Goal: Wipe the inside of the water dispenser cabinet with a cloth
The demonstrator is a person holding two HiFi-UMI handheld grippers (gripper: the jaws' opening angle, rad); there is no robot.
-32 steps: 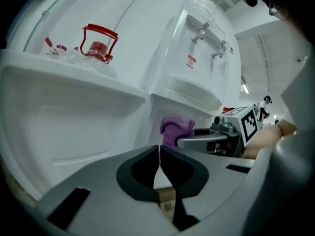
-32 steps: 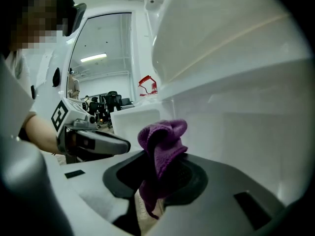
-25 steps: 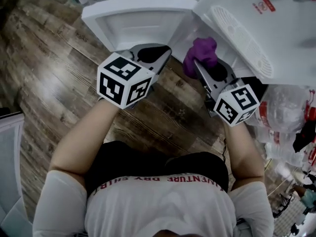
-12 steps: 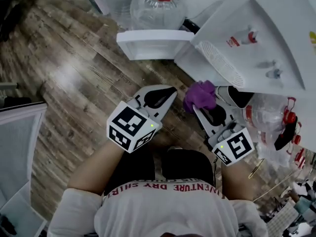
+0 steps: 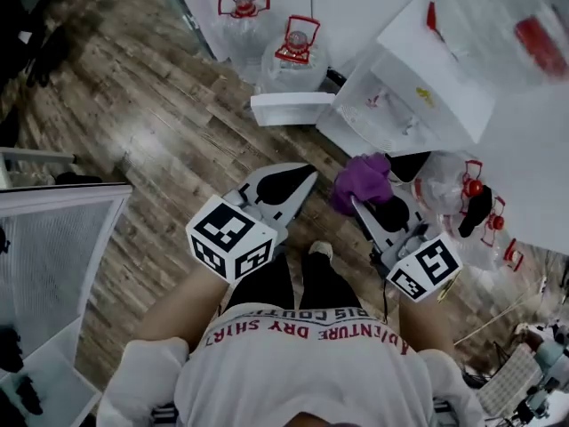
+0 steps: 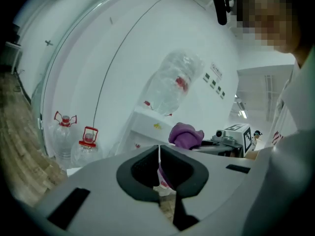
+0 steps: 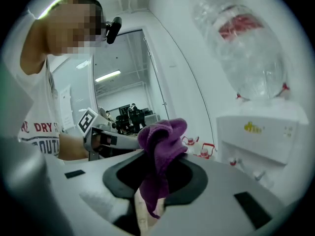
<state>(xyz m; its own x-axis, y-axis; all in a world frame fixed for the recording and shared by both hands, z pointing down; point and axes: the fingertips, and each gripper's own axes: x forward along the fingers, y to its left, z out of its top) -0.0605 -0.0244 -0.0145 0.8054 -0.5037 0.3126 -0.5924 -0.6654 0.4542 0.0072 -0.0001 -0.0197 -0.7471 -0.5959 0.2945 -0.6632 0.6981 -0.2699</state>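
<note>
My right gripper (image 5: 358,205) is shut on a bunched purple cloth (image 5: 363,181), which bulges out above its jaws (image 7: 160,146). My left gripper (image 5: 305,178) is shut with nothing in it, its jaws meeting in a thin line (image 6: 159,152). Both hang side by side over the floor, well short of the white water dispenser (image 5: 418,69). The dispenser's lower cabinet door (image 5: 293,109) stands open to the left. The cabinet's inside is hidden from here. In the left gripper view the cloth (image 6: 185,134) shows beside the dispenser (image 6: 147,124).
Two water bottles with red handles (image 5: 242,16) (image 5: 298,47) stand on the wooden floor (image 5: 160,123) behind the open door. More bottles in plastic wrap (image 5: 453,189) lie right of the dispenser. A white frame (image 5: 53,238) stands at the left. An upturned bottle (image 7: 246,48) tops the dispenser.
The head view has pulled back and up, so the dispenser and its open door look farther away. Both grippers have drawn away from the cabinet, the right one holding the cloth throughout.
</note>
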